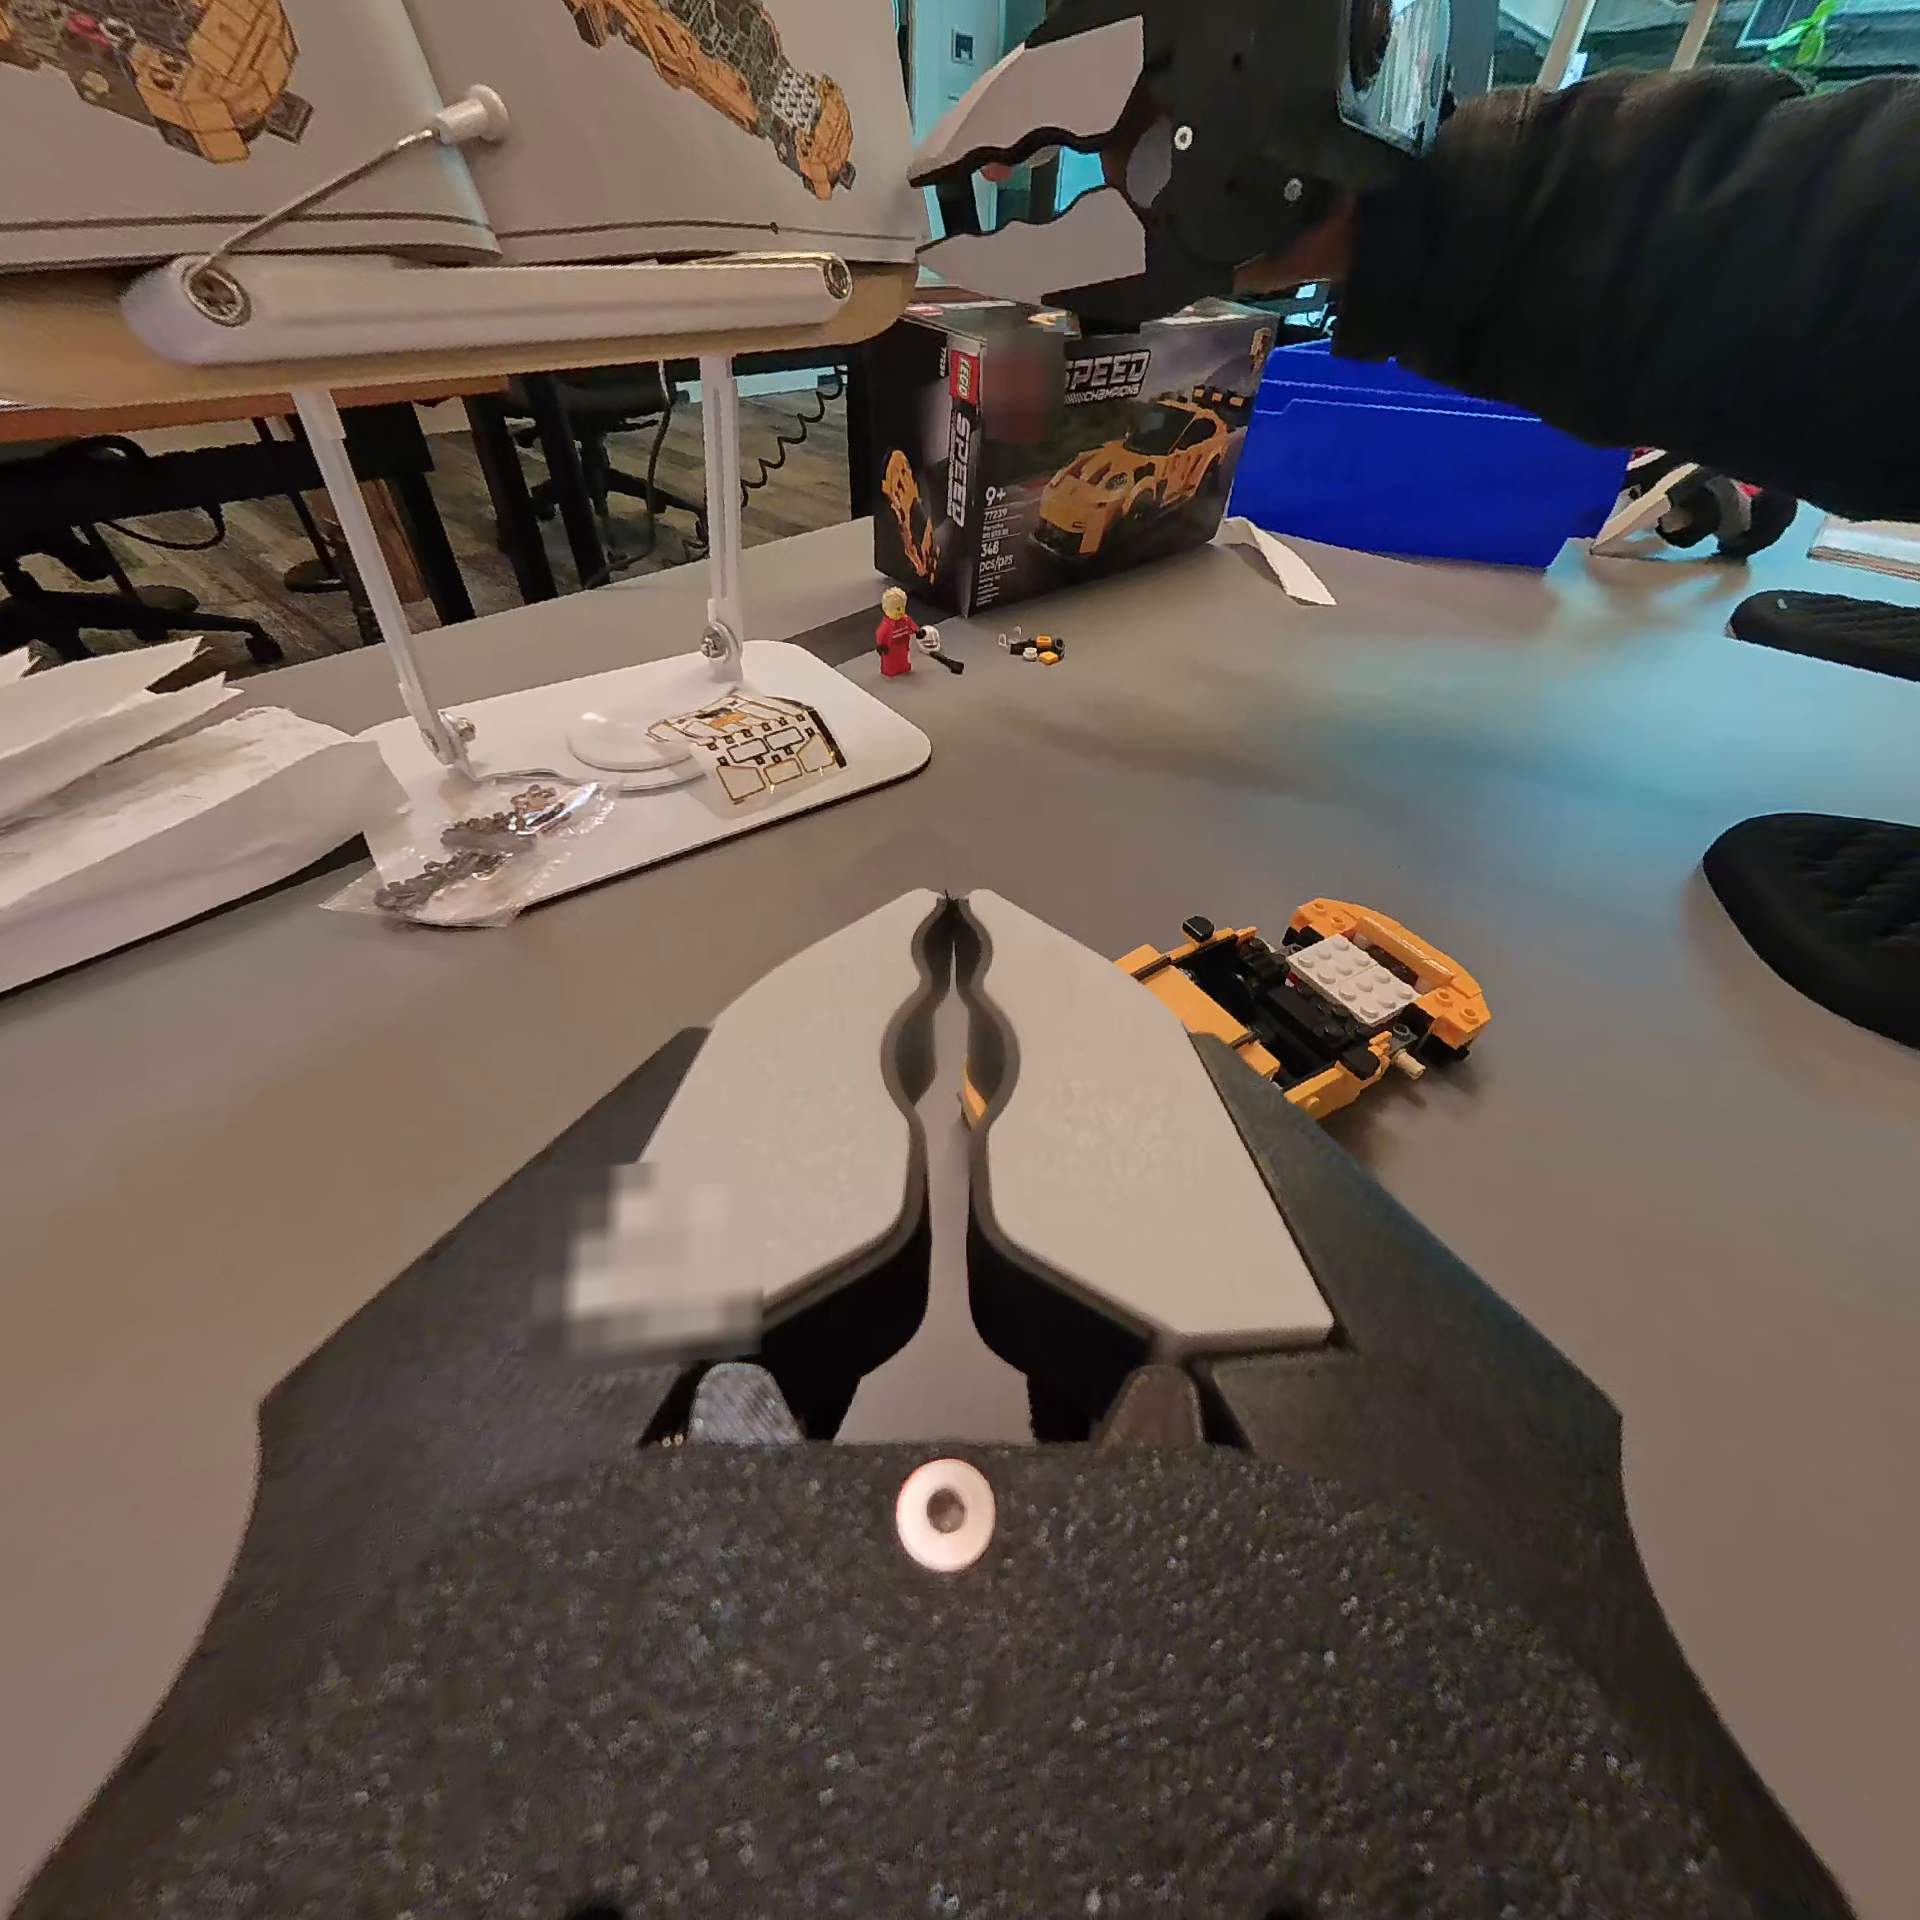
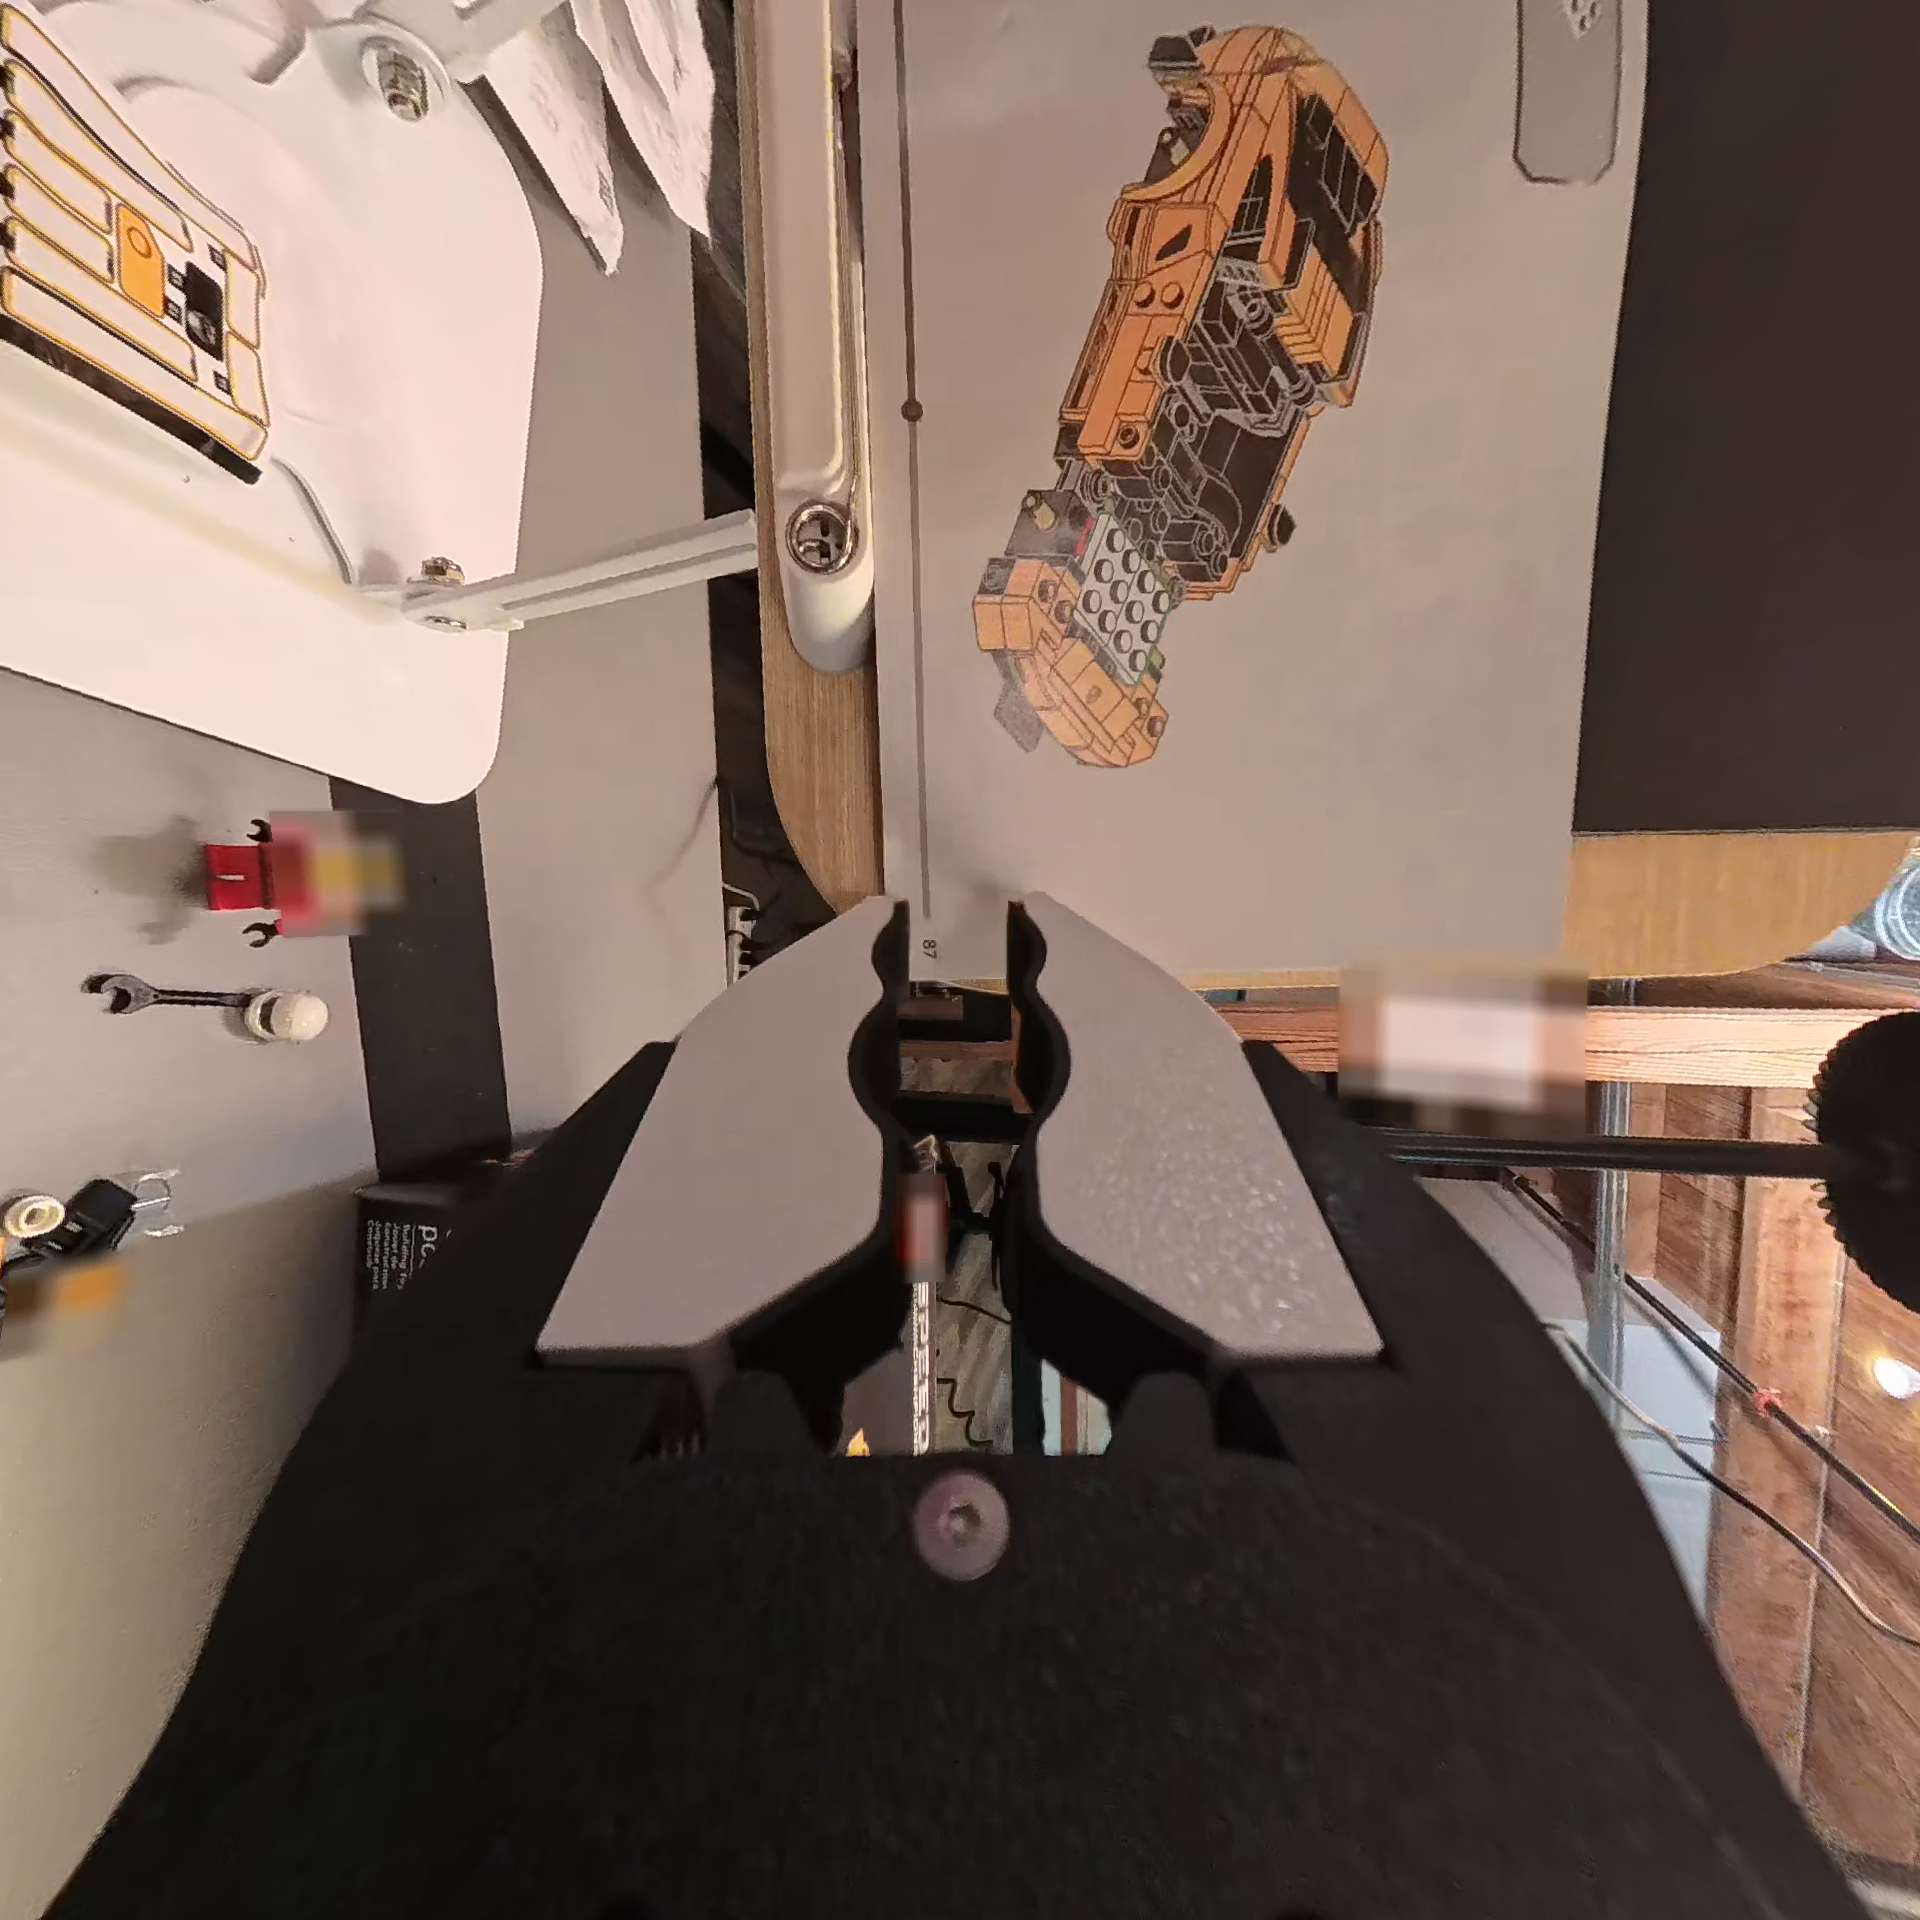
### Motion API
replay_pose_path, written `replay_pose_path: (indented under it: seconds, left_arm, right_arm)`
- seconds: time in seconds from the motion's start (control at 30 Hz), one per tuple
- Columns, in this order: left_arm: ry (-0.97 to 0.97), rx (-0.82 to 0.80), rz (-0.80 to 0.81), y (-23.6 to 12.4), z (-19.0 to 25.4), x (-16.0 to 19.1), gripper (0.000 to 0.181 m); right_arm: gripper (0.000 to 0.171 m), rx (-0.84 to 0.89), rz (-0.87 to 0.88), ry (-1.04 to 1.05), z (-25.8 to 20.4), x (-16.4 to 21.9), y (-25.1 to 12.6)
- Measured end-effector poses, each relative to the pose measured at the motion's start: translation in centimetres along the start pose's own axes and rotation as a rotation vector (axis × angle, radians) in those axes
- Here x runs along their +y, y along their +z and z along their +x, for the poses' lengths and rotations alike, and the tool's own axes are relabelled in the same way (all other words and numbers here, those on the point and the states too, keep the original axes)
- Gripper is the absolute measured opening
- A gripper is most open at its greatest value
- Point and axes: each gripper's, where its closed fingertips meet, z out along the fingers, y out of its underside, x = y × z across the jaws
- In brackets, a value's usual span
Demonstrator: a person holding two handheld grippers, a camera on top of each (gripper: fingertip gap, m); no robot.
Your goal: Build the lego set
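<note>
A partly built orange and black Lego car (image 1: pixel 1320 997) lies on the grey table (image 1: pixel 1247 748). My left gripper (image 1: pixel 948 906) is shut with nothing between its tips and hovers just left of the car. My right gripper (image 2: pixel 956 916) is open, its fingertips on either side of the lower corner of the open instruction booklet (image 2: pixel 1247 520) on its stand. It also shows in the left wrist view (image 1: pixel 987 197), raised at the booklet's (image 1: pixel 665 125) right edge, held by a dark-sleeved arm (image 1: pixel 1621 270).
The white stand base (image 1: pixel 852 727) holds a sticker sheet (image 1: pixel 748 753) and a bag of small parts (image 1: pixel 488 852). A red minifigure (image 1: pixel 896 632), loose small pieces (image 1: pixel 1039 648), the Lego box (image 1: pixel 1070 457), a blue bin (image 1: pixel 1403 447) and black mats (image 1: pixel 1829 914) lie around. The gap from one gripper's tips to the other's is roughly 35 cm.
</note>
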Motion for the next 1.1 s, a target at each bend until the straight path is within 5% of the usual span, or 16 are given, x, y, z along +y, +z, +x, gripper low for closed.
replay_pose_path:
  seconds: [0.27, 0.53, 1.1]
  left_arm:
    - [-0.004, 0.007, -0.008, 0.11, 0.11, 0.24, 0.000]
    - [-0.006, 0.016, -0.016, 0.18, 0.24, 0.45, 0.000]
    - [-0.008, 0.027, -0.023, 0.25, 0.44, 0.64, 0.000]
  right_arm:
    - [0.008, 0.026, 0.001, 0.014, 0.45, -0.20, 0.04]
    - [0.023, 0.020, -0.005, 0.004, -0.04, -0.04, 0.04]
    - [0.016, 0.015, -0.011, -0.007, -0.34, 0.18, 0.20]
